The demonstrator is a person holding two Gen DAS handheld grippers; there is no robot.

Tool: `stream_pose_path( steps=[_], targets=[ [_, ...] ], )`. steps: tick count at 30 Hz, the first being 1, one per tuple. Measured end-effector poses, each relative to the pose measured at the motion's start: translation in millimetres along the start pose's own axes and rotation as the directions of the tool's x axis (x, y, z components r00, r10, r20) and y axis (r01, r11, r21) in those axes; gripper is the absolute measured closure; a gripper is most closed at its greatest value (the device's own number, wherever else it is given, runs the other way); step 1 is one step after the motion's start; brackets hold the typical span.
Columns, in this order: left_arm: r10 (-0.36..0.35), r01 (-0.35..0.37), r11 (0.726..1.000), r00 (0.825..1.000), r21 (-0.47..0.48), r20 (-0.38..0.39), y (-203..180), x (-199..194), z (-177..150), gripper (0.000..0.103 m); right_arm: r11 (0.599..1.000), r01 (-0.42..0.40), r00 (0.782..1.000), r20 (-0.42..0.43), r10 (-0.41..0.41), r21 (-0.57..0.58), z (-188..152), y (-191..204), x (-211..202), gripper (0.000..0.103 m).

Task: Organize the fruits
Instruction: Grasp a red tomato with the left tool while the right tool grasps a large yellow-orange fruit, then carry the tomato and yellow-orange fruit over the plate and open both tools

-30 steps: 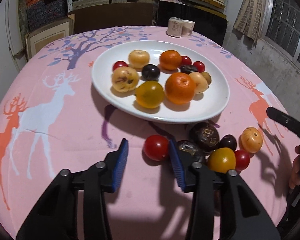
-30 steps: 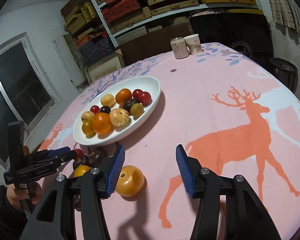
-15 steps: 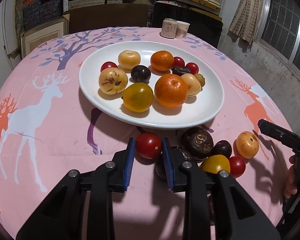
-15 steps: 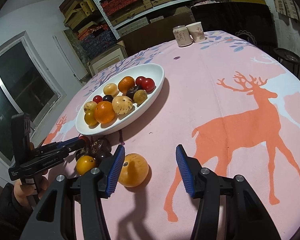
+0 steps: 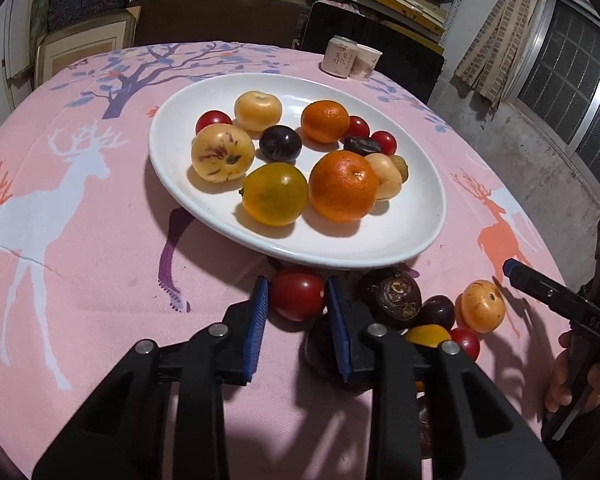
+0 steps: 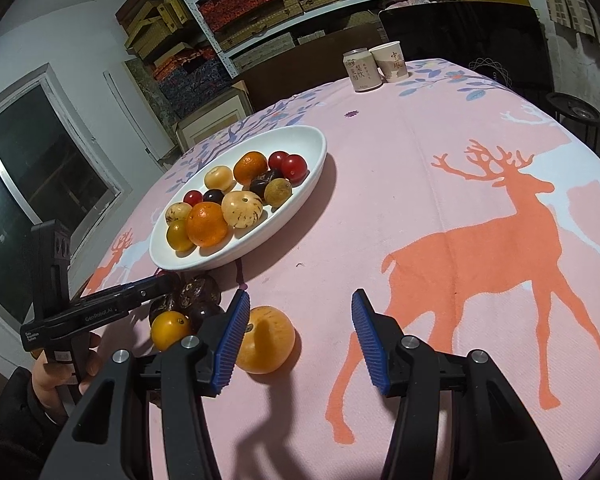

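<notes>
The left gripper (image 5: 298, 300) clamps its ribbed blue pads on a glossy round tomato (image 5: 297, 297); the right gripper (image 6: 298, 344) gapes beside a smooth orange fruit (image 6: 266, 339).

Left hand-held gripper (image 5: 298, 300) clamped (right (image 6: 296, 334) agape)

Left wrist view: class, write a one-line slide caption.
Left gripper closes on a red tomato just before the white fruit plate.

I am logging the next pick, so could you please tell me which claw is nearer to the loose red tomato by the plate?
Left. The left claw has its pads either side of the red tomato; the right claw is open beyond the loose fruit pile, beside the orange persimmon.
</notes>
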State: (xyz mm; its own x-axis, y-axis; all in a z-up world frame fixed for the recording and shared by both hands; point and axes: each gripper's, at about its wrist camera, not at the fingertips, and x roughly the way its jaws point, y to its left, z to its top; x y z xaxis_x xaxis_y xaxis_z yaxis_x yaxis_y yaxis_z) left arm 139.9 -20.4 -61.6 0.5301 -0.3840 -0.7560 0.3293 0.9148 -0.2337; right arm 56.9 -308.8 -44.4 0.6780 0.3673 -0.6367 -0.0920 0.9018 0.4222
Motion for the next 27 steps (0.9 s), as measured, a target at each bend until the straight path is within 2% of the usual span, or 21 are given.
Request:
stream_pose_path(
  steps=[3,8,10,14,18,21,25,26,27],
  targets=[
    [-0.022,0.022,0.999,1.000,-0.027,0.000,4.8,-1.8,-0.3,0.075,1.000,-0.002,1.000,0.003,0.002,0.006,-0.1,-1.4,-1.0,0.050],
    [0.001,0.002,0.998,0.999,-0.060,0.049,13.9,-23.1,-8.3,0.075,1.000,-0.009,1.000,0.001,0.009,-0.007,-0.6,1.0,-1.6,0.050],
    [0.021,-0.016,0.998,0.996,-0.056,0.087,14.3,-37.0,-13.6,0.075,0.999,-0.001,1.000,-0.014,0.001,-0.039,-1.7,7.2,0.2,0.050],
    [0.023,-0.018,0.999,0.990,-0.035,0.136,9.3,-57.7,-25.8,0.075,0.982,0.013,0.999,-0.026,-0.018,-0.188,-10.9,35.2,-2.6,0.050],
    [0.020,-0.018,1.000,0.992,-0.017,0.126,6.1,-58.1,-31.1,0.075,0.952,0.076,0.992,-0.072,-0.102,-0.295,-16.8,55.6,9.4,0.050],
    [0.011,-0.008,1.000,0.993,-0.025,0.117,8.6,-55.5,-30.7,0.075,0.938,0.135,0.982,-0.085,-0.170,-0.319,-14.6,59.5,19.8,0.050],
    [0.003,0.002,0.999,0.993,-0.039,0.114,12.9,-54.7,-32.1,0.075,0.929,0.151,0.969,-0.135,-0.206,-0.338,-16.1,60.5,32.4,0.050],
    [0.001,0.004,0.999,0.994,-0.041,0.113,13.4,-54.6,-32.1,0.075,0.931,0.149,0.968,-0.141,-0.206,-0.333,-16.3,59.6,33.5,0.060],
    [-0.001,0.006,0.999,0.994,-0.044,0.113,13.9,-54.7,-32.4,0.075,0.934,0.146,0.970,-0.140,-0.200,-0.326,-16.3,58.6,32.6,0.059]
  ],
)
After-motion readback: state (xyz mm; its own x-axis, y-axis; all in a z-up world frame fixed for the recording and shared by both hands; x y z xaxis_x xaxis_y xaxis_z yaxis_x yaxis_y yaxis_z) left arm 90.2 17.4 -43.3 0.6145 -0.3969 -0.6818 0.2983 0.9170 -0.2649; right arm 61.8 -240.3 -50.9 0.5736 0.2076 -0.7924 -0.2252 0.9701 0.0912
